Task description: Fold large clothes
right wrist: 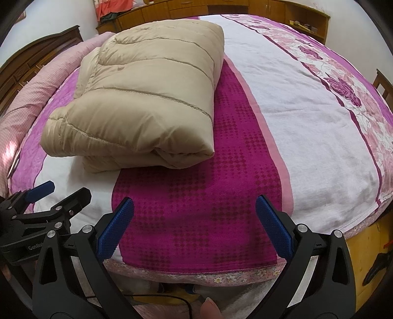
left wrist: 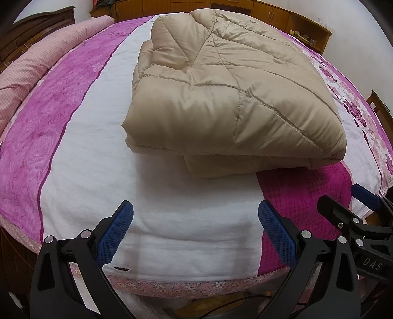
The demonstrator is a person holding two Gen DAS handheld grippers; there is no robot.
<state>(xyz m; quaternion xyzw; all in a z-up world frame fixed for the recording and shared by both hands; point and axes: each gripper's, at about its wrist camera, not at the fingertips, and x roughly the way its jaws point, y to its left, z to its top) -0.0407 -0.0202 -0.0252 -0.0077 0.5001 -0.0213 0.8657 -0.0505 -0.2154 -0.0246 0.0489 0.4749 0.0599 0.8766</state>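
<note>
A beige quilted puffy garment [left wrist: 228, 93] lies folded in a thick bundle on the bed; it also shows in the right wrist view [right wrist: 147, 98]. My left gripper [left wrist: 195, 220] is open and empty, held over the bed's near edge, short of the bundle. My right gripper [right wrist: 194, 220] is open and empty, over the magenta towel [right wrist: 196, 196], right of and short of the bundle. The right gripper shows at the right edge of the left wrist view [left wrist: 343, 203]. The left gripper shows at the left edge of the right wrist view [right wrist: 56, 196].
The bed has a white and purple floral sheet [left wrist: 81, 152]. A pink checked bolster [left wrist: 34, 68] lies along the far left. Wooden cabinets [right wrist: 245, 7] line the back wall. A cable [right wrist: 157, 298] hangs below the bed's front edge.
</note>
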